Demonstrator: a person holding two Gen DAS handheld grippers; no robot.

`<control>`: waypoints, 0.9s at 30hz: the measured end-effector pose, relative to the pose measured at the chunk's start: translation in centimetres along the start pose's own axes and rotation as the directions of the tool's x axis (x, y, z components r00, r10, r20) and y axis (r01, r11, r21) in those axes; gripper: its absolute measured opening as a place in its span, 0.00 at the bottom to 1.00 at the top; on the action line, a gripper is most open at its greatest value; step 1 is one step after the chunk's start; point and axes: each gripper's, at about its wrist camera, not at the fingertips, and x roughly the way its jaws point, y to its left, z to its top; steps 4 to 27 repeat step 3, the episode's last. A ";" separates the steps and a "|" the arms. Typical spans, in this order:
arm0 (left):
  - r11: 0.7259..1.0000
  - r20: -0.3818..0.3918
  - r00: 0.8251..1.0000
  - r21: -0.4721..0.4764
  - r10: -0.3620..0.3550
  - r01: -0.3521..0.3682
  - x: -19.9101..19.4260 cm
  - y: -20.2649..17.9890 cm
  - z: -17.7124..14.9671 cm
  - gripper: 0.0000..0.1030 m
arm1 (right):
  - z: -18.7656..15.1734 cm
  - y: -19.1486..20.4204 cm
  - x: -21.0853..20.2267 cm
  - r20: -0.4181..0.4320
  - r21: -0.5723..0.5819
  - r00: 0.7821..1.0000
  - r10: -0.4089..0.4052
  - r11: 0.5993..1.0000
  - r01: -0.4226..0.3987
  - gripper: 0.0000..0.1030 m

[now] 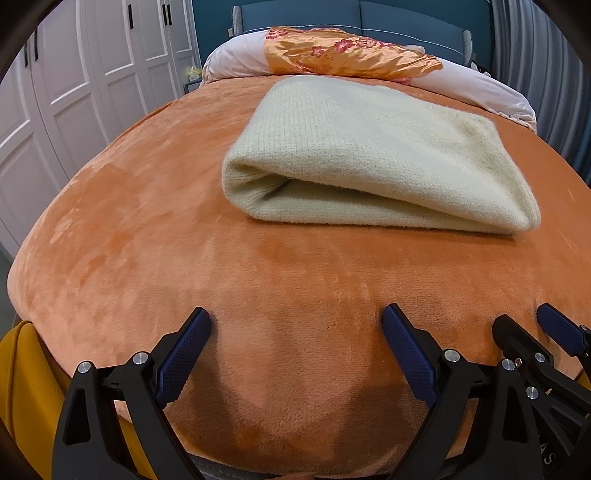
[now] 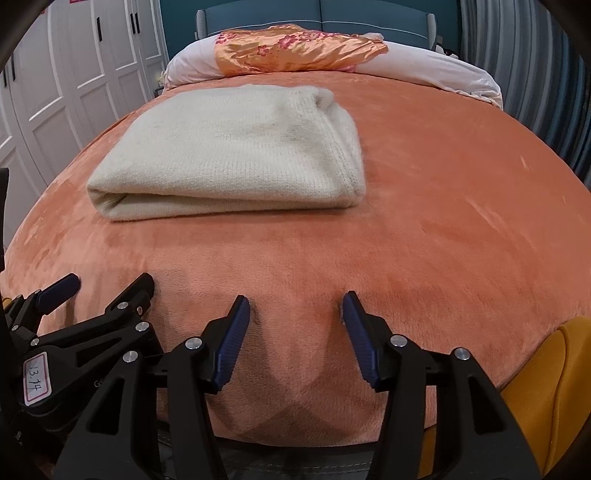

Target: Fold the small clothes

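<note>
Nearest you, at the foot of the bed, both tools sit low over the orange fleece blanket point(image 1: 155, 229), and neither carries anything: your left gripper point(image 1: 295, 325) has its blue pads spread wide with only bare fleece between them, and your right gripper point(image 2: 295, 308) stands about half open, just as empty. They rest side by side, pointing down toward the near edge, which reads as a pulled-back, parked pose that leaves the garment undisturbed. Beyond them, well apart from both sets of fingers, the cream knit garment point(image 2: 236, 158) lies flat mid-bed, doubled into a tidy rectangle with its rounded fold facing you; it looks like a small sweater, though the fold hides any sleeves or neckline. Judging by that neat stack, your fold is finished or close to it. Farther back, an orange floral satin cloth point(image 1: 343, 51) is draped over the pale pillows point(image 1: 236, 61) against the blue headboard point(image 1: 406, 18).
</note>
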 end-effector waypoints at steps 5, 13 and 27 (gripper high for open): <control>1.000 -0.004 1.000 -0.002 0.003 -0.003 -0.1 0.0 0.0 0.89 | 0.0 0.2 -0.1 -0.010 0.005 1.000 -0.008 1.000 0.008 0.51; 1.000 -0.004 1.000 -0.002 0.003 -0.003 -0.1 0.0 0.0 0.89 | 0.0 0.2 -0.1 -0.010 0.005 1.000 -0.008 1.000 0.008 0.51; 1.000 -0.004 1.000 -0.002 0.003 -0.003 -0.1 0.0 0.0 0.89 | 0.0 0.2 -0.1 -0.010 0.005 1.000 -0.008 1.000 0.008 0.51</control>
